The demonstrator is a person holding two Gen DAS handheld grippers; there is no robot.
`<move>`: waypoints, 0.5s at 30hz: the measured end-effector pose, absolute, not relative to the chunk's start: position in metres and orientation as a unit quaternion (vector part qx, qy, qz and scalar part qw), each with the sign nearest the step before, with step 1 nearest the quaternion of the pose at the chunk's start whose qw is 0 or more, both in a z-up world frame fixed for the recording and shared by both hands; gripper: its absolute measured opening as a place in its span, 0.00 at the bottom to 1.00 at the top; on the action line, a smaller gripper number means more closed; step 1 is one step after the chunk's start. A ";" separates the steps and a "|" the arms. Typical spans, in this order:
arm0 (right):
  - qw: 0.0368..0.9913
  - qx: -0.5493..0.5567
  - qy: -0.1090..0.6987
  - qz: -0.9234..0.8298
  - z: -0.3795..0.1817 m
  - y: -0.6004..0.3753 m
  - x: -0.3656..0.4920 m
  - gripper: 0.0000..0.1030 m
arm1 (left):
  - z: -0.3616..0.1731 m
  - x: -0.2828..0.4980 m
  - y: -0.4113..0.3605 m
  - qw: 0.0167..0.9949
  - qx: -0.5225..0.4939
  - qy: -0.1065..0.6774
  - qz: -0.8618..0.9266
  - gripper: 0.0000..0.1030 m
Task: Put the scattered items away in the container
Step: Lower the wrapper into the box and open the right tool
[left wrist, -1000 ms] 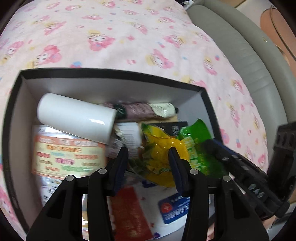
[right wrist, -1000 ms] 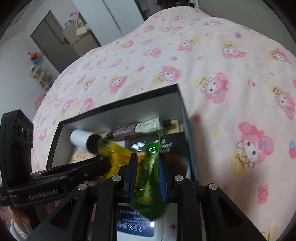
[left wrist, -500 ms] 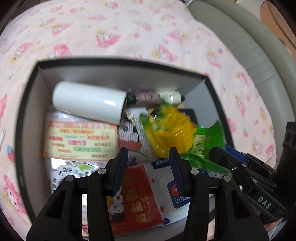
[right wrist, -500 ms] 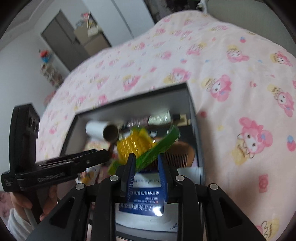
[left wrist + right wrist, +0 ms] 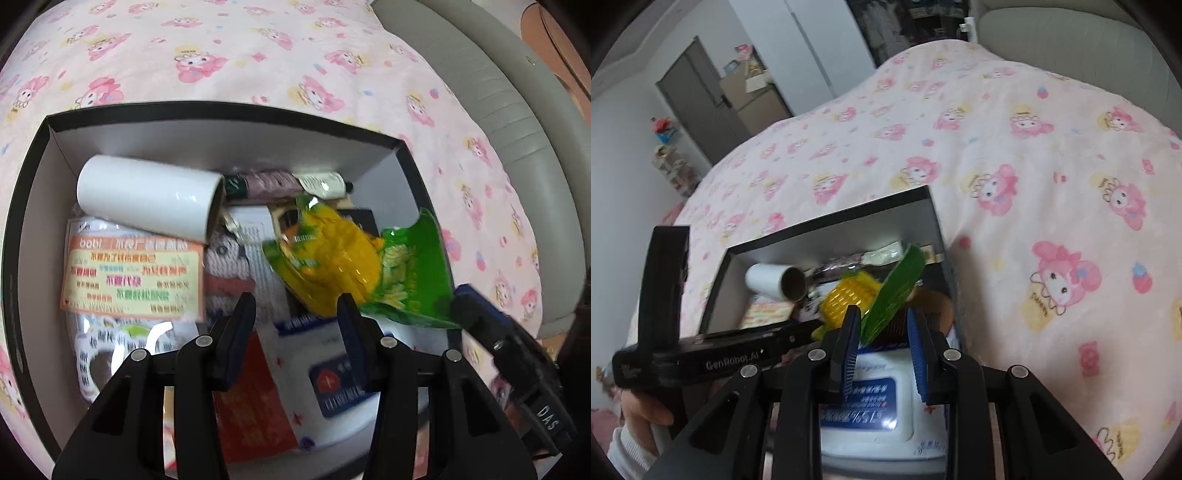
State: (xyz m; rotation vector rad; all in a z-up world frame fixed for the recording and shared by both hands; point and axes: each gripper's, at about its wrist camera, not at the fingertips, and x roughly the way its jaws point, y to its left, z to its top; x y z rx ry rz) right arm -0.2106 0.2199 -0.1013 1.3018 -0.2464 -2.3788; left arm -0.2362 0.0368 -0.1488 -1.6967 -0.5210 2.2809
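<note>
A black box with white inner walls [image 5: 221, 147] sits on the pink patterned bed; it also shows in the right wrist view [image 5: 831, 236]. Inside lie a white roll [image 5: 147, 195], wipes packs [image 5: 325, 369], a labelled pouch [image 5: 129, 277] and a tube [image 5: 280, 182]. A yellow-green corn snack bag [image 5: 351, 266] rests on top of the items, also seen from the right wrist [image 5: 871, 295]. My left gripper [image 5: 295, 314] is open over the box, empty. My right gripper [image 5: 882, 332] is open just behind the bag, its jaws apart and off the bag.
The pink cartoon blanket [image 5: 1034, 166] surrounds the box. A grey padded headboard [image 5: 517, 110] runs along the right. A door and shelves [image 5: 701, 103] stand far off. My right gripper's body [image 5: 517, 362] sits at the box's right corner.
My right gripper opened and let go of the snack bag, which now lies in the box. Both grippers pulled back and up from the box.
</note>
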 end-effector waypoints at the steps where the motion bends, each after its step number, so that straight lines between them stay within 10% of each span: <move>1: 0.215 0.474 -0.097 -0.848 -0.103 0.222 -0.208 0.22 | -0.148 -0.235 0.038 0.127 -0.589 -0.174 0.779 0.45; 15: 0.224 0.536 -0.040 -0.813 -0.137 0.188 -0.228 0.25 | -0.157 -0.276 0.046 0.118 -0.610 -0.137 0.772 0.46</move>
